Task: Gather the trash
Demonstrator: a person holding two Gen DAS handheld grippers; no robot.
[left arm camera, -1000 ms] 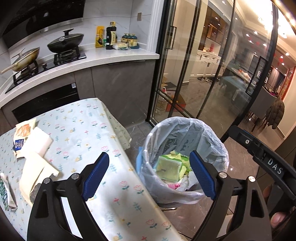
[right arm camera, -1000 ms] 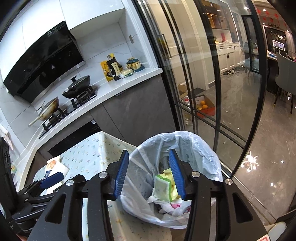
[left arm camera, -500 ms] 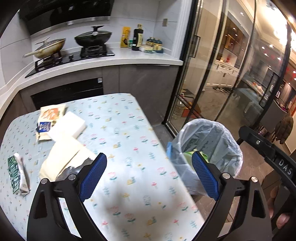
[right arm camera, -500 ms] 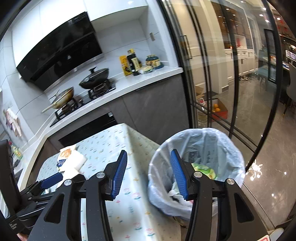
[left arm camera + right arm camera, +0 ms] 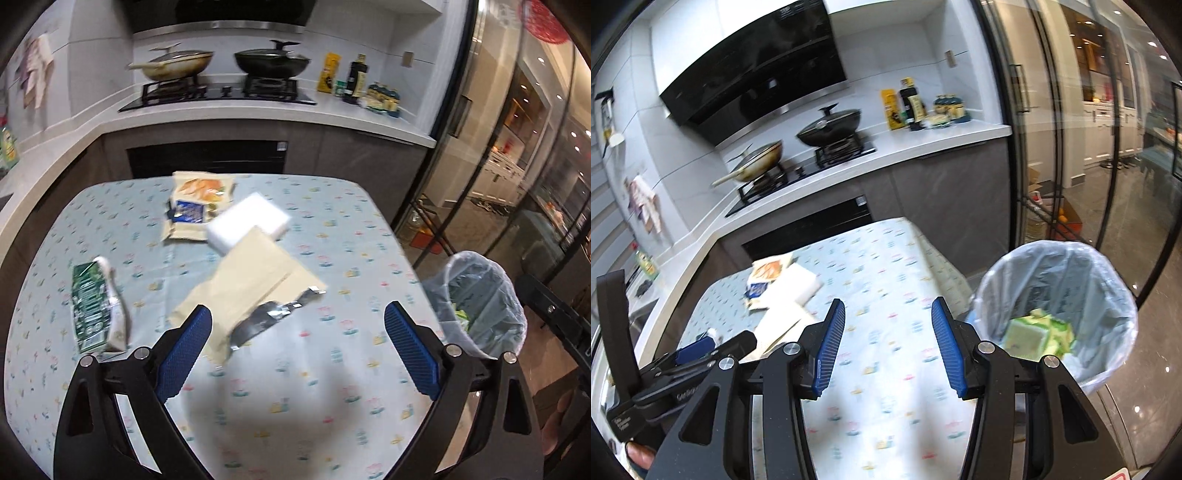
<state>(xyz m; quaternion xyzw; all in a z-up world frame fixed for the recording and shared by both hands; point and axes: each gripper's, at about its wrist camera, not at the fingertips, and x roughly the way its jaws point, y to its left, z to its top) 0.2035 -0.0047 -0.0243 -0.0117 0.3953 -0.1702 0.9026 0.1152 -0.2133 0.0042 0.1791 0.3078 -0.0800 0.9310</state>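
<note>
The trash left to collect lies on the worktop, which is covered by a flowered cloth. Taking the white block as landmark: a tan paper bag with a silvery lining lies against its near edge, a snack packet overlaps its far left corner, and a green carton lies well to its left, toward the worktop's near left. The bin, lined with a pale bag, stands on the floor well to the right of the block, off the worktop's corner; yellow-green pieces are seen inside it.

The left tool is held above the cloth nearer than the block, its jaws wide apart with nothing between them; the paper bag's near end lies just ahead of its left finger. The right tool is held half apart and empty, over bare cloth between the block and the bin.

The step in hand is judged to be the reach for the next piece. The next move calls for the left tool to be lowered over the paper bag's near end and closed on it, then carried over the bin.
</note>
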